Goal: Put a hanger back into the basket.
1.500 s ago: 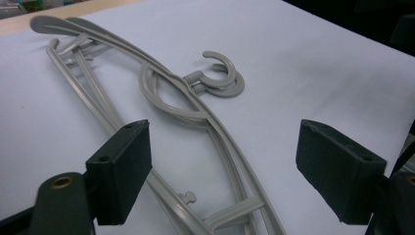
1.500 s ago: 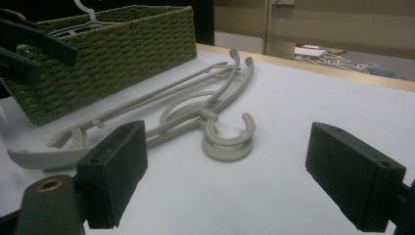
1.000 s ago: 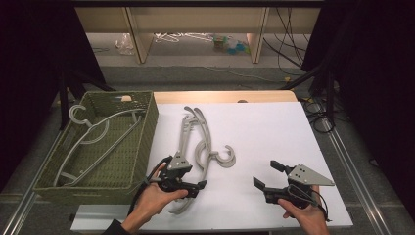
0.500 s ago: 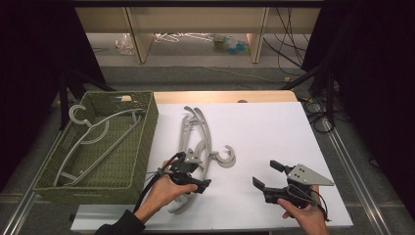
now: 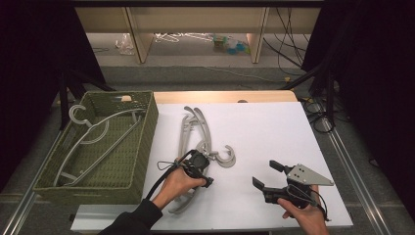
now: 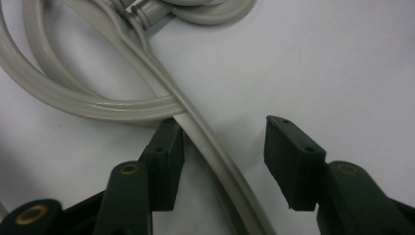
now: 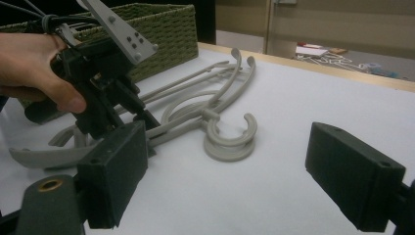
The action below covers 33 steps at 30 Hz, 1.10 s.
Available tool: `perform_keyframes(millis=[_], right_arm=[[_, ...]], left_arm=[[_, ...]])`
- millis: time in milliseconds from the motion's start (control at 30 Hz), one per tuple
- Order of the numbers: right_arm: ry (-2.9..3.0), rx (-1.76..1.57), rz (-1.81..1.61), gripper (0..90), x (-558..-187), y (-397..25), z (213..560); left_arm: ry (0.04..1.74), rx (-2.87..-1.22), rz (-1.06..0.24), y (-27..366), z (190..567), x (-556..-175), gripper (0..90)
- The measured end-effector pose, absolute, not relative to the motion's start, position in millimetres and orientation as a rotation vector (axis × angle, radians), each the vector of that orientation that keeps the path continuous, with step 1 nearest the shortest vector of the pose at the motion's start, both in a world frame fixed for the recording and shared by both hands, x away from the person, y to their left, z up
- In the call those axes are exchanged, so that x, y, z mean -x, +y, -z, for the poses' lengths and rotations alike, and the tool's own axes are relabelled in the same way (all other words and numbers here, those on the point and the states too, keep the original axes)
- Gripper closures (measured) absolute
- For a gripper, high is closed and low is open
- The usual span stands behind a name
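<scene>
From where I stand, nothing here carries writing that can be read: no label, brand, number or sign shows on the grey hangers (image 5: 198,142), on the woven green basket (image 5: 142,147), on the white tabletop (image 5: 264,132) or on the grey plate of the right gripper (image 5: 270,175). The small clutter on the floor (image 5: 195,58) beyond the tabletop is too far off and too blurred to make out any lettering.
</scene>
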State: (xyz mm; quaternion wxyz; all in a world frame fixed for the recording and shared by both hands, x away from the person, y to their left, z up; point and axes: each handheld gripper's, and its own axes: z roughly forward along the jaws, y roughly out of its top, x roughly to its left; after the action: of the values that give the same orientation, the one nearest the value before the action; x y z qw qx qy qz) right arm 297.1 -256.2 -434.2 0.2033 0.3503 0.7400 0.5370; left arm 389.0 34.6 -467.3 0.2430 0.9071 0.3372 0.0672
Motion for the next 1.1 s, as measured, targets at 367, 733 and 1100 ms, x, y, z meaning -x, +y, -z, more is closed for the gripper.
perform_keyframes(millis=[367,733,1100], right_arm=[[2.047,-0.972,-1.517,17.1,-298,-255,436],[2.046,-0.965,-1.521,17.1,-299,-254,436],[2.038,-0.961,-1.548,17.1,-300,-252,437]], left_arm=[[0.939,-2.446,-0.130,44,457,-388,66.8],[1.008,-2.266,-0.178,88,414,-388,73.4],[1.140,-2.046,-0.155,133,399,-397,80.8]])
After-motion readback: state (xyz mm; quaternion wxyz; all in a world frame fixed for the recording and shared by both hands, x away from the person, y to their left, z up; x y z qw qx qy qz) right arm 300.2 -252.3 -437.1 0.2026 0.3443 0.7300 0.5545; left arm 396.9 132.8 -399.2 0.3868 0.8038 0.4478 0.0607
